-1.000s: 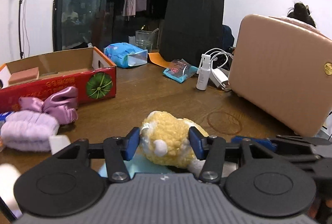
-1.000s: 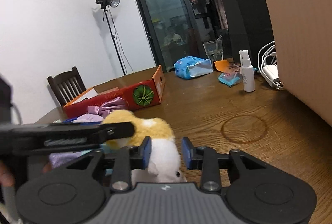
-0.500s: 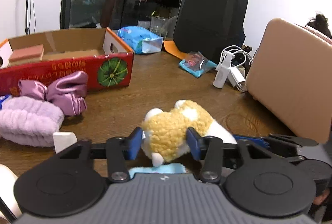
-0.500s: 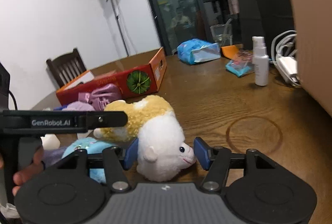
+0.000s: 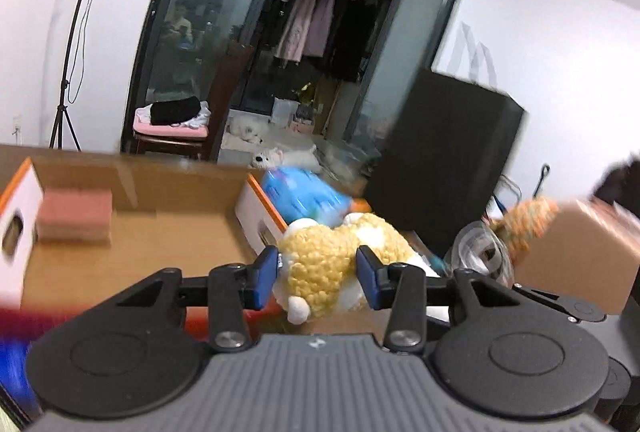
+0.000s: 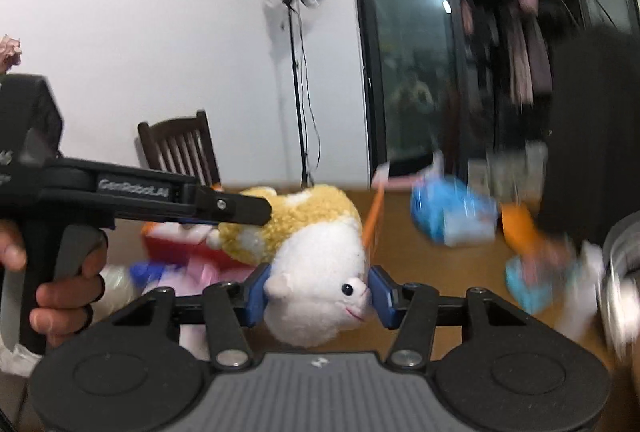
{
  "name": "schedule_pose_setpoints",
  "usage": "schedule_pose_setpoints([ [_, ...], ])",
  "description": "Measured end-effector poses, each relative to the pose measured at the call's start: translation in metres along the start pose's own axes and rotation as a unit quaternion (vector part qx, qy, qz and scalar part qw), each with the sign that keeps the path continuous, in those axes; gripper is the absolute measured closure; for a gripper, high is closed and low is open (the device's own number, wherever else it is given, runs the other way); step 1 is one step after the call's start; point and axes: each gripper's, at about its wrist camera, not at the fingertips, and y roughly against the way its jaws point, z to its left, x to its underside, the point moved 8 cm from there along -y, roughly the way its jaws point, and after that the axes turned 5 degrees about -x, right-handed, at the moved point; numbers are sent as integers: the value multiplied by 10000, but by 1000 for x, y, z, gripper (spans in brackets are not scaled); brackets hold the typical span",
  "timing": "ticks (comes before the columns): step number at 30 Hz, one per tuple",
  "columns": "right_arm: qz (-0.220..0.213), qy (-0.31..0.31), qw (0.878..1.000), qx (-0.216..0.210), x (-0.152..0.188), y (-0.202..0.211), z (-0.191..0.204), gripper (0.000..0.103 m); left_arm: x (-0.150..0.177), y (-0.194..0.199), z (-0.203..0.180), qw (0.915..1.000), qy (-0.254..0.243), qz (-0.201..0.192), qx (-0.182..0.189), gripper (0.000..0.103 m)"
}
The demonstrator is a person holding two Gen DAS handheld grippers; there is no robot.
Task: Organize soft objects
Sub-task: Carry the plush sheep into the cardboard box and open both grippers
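A: Plush toy (image 5: 340, 264) first: it hangs in the air between both grippers, yellow back toward the left one, white face toward the right, just short of the open cardboard box (image 5: 132, 232).

B: How are the fingers set?

A: The left gripper (image 5: 317, 278) has its blue fingers (image 5: 266, 276) clamped on the yellow body and they have just been closing. The right gripper (image 6: 319, 291) has its fingers pressed on the white head, also just closing in.

B: What could go wrong?

A: I'd say the two hands could pull apart or twist out of step and drag the toy from one grip; soft pile gives little hold. It could also catch the box's near wall and land on the tabletop (image 6: 400, 228) instead of inside.

B: Counts?

A: One plush toy, two grippers, one box, one pink block (image 5: 74, 216) lying in it, one blue packet (image 5: 304, 194) beyond. Other soft things to the lower left of the right view are too blurred to count.
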Motion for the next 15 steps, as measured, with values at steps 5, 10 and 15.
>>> schedule_pose_setpoints([
  [5, 427, -246, 9987, 102, -41, -114, -23, 54, -45, -91, 74, 9972, 485, 467, -332, 60],
  [10, 1119, -177, 9917, 606, -42, -212, -35, 54, -44, -168, 121, 9895, 623, 1054, -762, 59],
  [15, 1474, 386, 9805, 1241, -27, -247, -30, 52, -41, -199, 132, 9857, 707, 1376, -670, 54],
])
